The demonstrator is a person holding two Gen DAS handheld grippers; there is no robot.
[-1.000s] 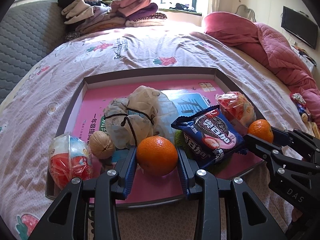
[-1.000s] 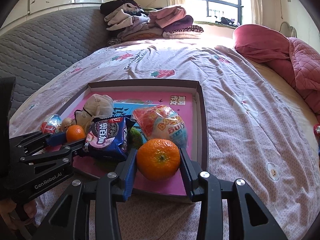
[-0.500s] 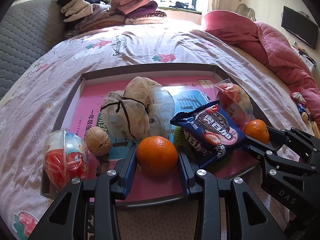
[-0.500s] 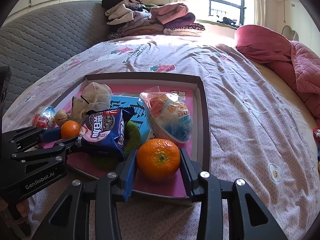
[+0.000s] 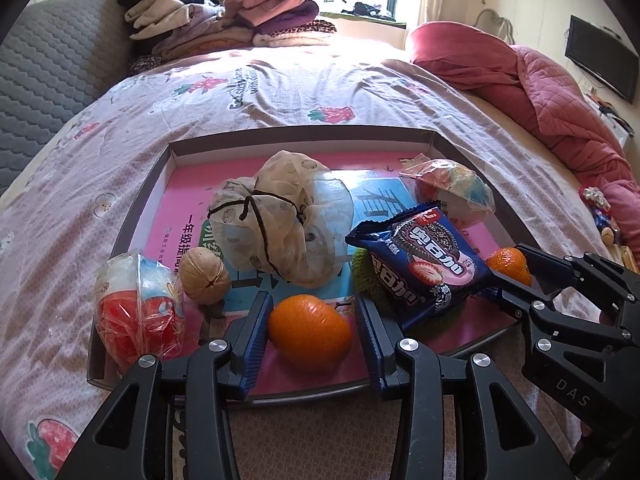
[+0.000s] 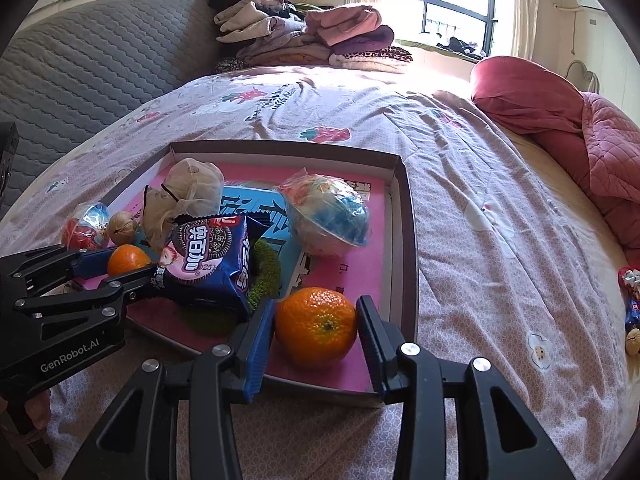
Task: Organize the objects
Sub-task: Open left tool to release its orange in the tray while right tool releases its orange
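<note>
A shallow box tray (image 5: 280,134) with a pink floor lies on the bed. My left gripper (image 5: 310,330) stands open around an orange (image 5: 308,332) that rests on the tray floor near the front edge, with gaps on both sides. My right gripper (image 6: 316,330) also stands slightly open around a second orange (image 6: 316,326) at the tray's front right corner. In the tray lie a blue cookie packet (image 5: 420,260), a tied mesh bag (image 5: 280,220), a walnut (image 5: 204,276) and two wrapped toy balls (image 5: 140,308) (image 5: 452,192).
A green knitted thing (image 6: 262,276) lies under the cookie packet. Folded clothes (image 5: 224,20) are stacked at the bed's far end. A red quilt (image 5: 560,100) lies at the right. A grey headboard (image 6: 88,64) is at the left. Small toys (image 6: 632,304) lie at the bed's right edge.
Both grippers lowered their oranges onto the tray floor and their jaws opened slightly. The left orange has tipped sideways.
</note>
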